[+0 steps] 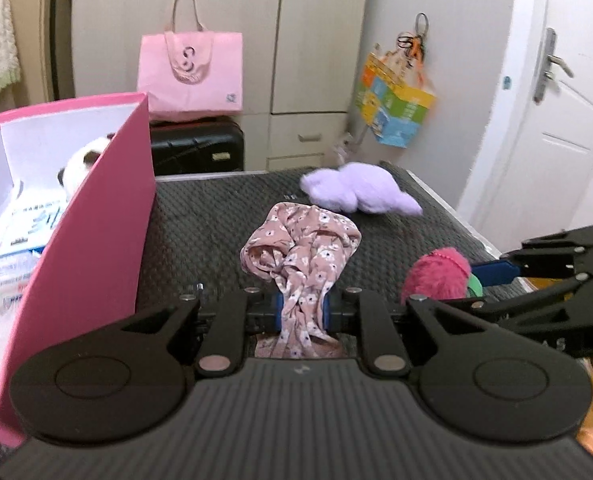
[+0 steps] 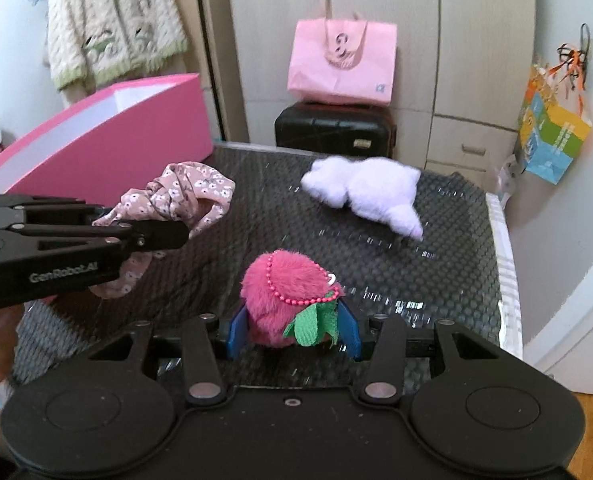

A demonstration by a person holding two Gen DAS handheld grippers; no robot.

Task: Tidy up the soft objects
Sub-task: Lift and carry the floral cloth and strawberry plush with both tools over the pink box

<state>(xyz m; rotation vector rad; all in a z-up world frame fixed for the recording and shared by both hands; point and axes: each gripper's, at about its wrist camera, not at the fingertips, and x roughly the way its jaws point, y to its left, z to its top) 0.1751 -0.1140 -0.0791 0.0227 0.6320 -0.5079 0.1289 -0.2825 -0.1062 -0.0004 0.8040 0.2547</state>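
Note:
A pink floral cloth (image 1: 300, 248) hangs bunched from my left gripper (image 1: 302, 312), which is shut on its lower part, just above the dark quilted mat (image 1: 200, 232). In the right wrist view the same cloth (image 2: 184, 196) dangles from the left gripper (image 2: 152, 228). My right gripper (image 2: 292, 332) is shut on a fuzzy magenta plush (image 2: 288, 292) with a green leaf and a bead chain. The left wrist view shows that plush (image 1: 436, 276) in the right gripper (image 1: 476, 280). A lilac plush (image 2: 368, 192) lies at the far side of the mat. An open pink box (image 1: 96, 216) stands left, a panda plush (image 1: 80, 164) inside.
A pink tote bag (image 2: 340, 64) sits on a black suitcase (image 2: 336, 128) behind the mat, before a wardrobe. A colourful paper bag (image 2: 552, 140) hangs at right near a white door (image 1: 556, 100). A knit cardigan (image 2: 112, 20) hangs at left. Paper packets (image 1: 12, 240) fill the box.

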